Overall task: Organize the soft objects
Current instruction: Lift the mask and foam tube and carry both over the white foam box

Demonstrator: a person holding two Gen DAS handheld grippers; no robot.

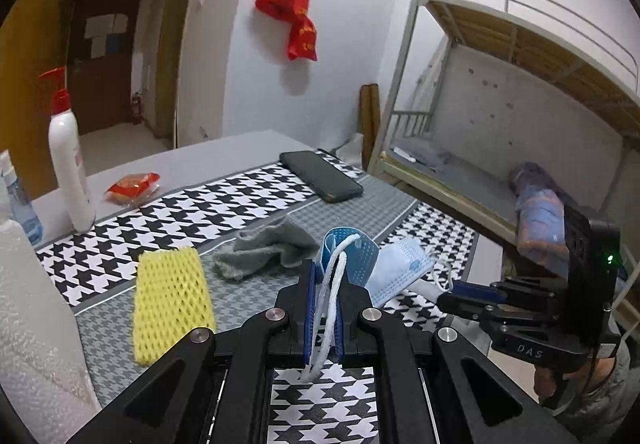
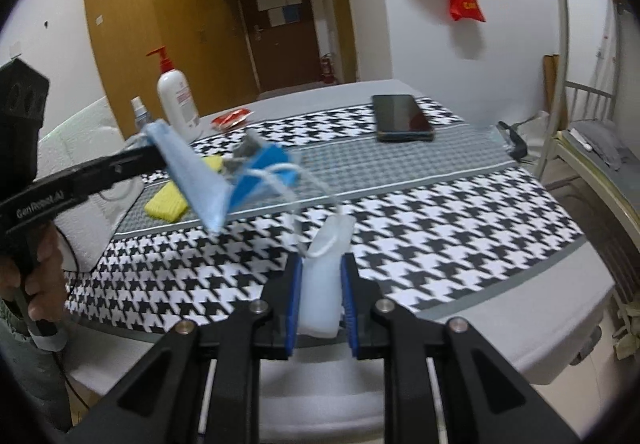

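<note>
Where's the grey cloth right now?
In the left wrist view, the grey cloth lies crumpled mid-table on the checked mat, between the yellow foam net and the blue face mask.

a grey table (image 1: 256, 140) carries a houndstooth mat (image 1: 224, 196), a white pump bottle (image 1: 68, 172) and a red packet (image 1: 134, 184); on the mat lie a phone (image 1: 320, 176), grey cloth (image 1: 268, 248) and yellow foam net (image 1: 172, 300).

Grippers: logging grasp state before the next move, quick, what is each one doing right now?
Left gripper: shut on the face mask, gripping its ear loop end.
Right gripper: shut on the face mask's other end.
</note>
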